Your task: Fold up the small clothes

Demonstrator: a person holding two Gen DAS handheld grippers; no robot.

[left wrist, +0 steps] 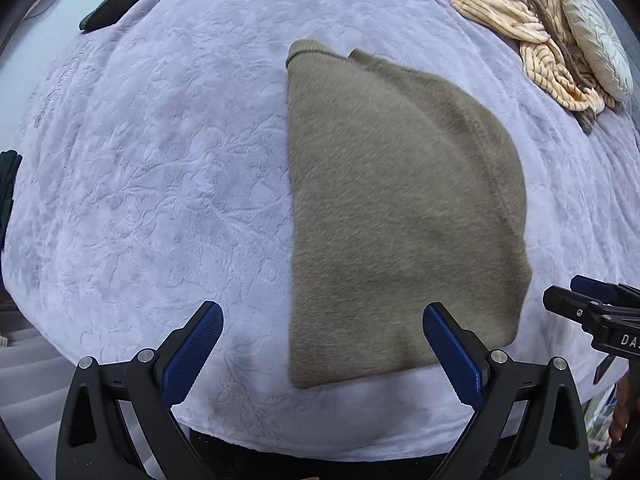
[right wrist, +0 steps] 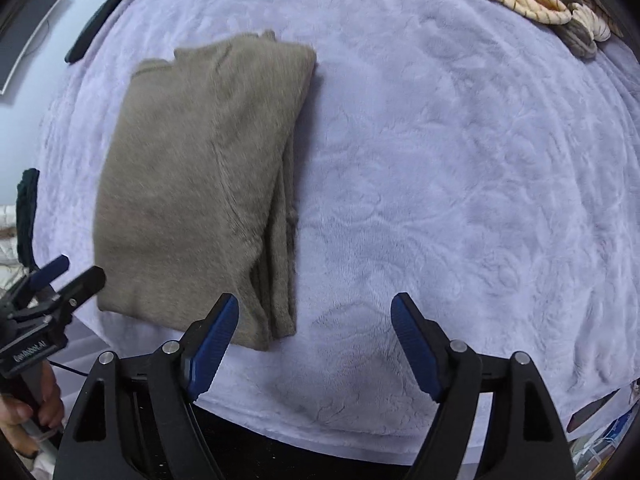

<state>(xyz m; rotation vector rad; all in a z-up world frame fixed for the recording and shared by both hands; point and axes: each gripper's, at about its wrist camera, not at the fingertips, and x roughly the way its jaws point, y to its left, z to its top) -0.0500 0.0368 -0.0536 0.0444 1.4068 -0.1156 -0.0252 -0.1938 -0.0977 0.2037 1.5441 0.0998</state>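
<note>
Here, the left gripper hangs wide open over the purple blanket, holding nothing. The folded brown top lies flat between both. The right gripper is wide open too, empty. Striped clothes sit far away.

The striped clothes pile runs off the top edge, its make-up unclear. A dark item peeks in at the left border, unidentifiable, and the olive garment looks motion-smeared.
</note>
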